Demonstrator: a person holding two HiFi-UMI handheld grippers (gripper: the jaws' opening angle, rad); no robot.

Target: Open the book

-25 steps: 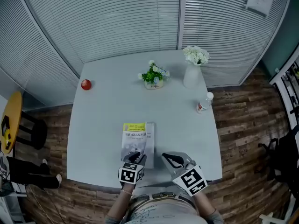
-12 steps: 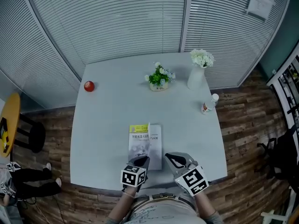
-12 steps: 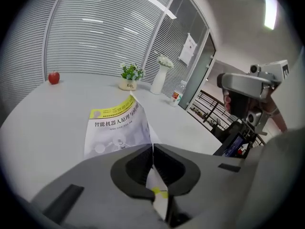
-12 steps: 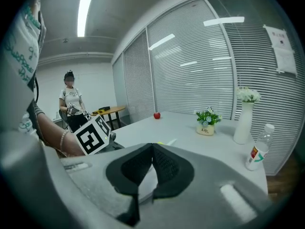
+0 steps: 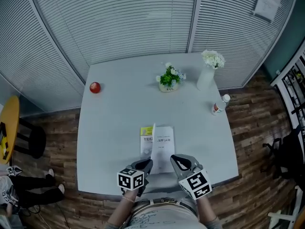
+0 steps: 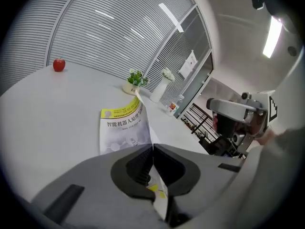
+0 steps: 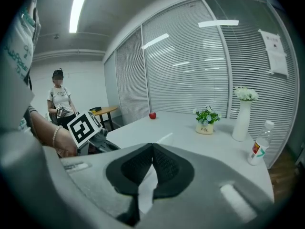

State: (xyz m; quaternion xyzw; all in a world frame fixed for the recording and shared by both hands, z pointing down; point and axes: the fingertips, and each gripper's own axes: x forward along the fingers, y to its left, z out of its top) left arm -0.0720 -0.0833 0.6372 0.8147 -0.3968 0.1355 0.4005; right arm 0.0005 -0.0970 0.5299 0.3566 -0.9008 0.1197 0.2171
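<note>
The book [image 5: 163, 146] lies near the front edge of the white table [image 5: 109, 123]. Its yellow-topped cover [image 5: 147, 140] stands raised on edge, and a white title page shows to its right. My left gripper [image 5: 145, 165] is shut on the cover's near edge; in the left gripper view the printed cover [image 6: 125, 128] rises from between the closed jaws [image 6: 152, 149]. My right gripper [image 5: 178, 162] sits at the book's near right corner. In the right gripper view its jaws [image 7: 152, 149] are closed on a white page [image 7: 145, 191].
A red apple [image 5: 95, 87] sits at the far left of the table. A potted plant [image 5: 168, 78], a white vase of flowers [image 5: 208, 70] and a small bottle [image 5: 219, 105] stand at the far right. A person [image 7: 58, 104] stands beyond the table.
The cover has gone from nearly flat to standing up, baring the white page. My left gripper has closed on it and lifted leftward. My right gripper has come in onto the book's corner.
</note>
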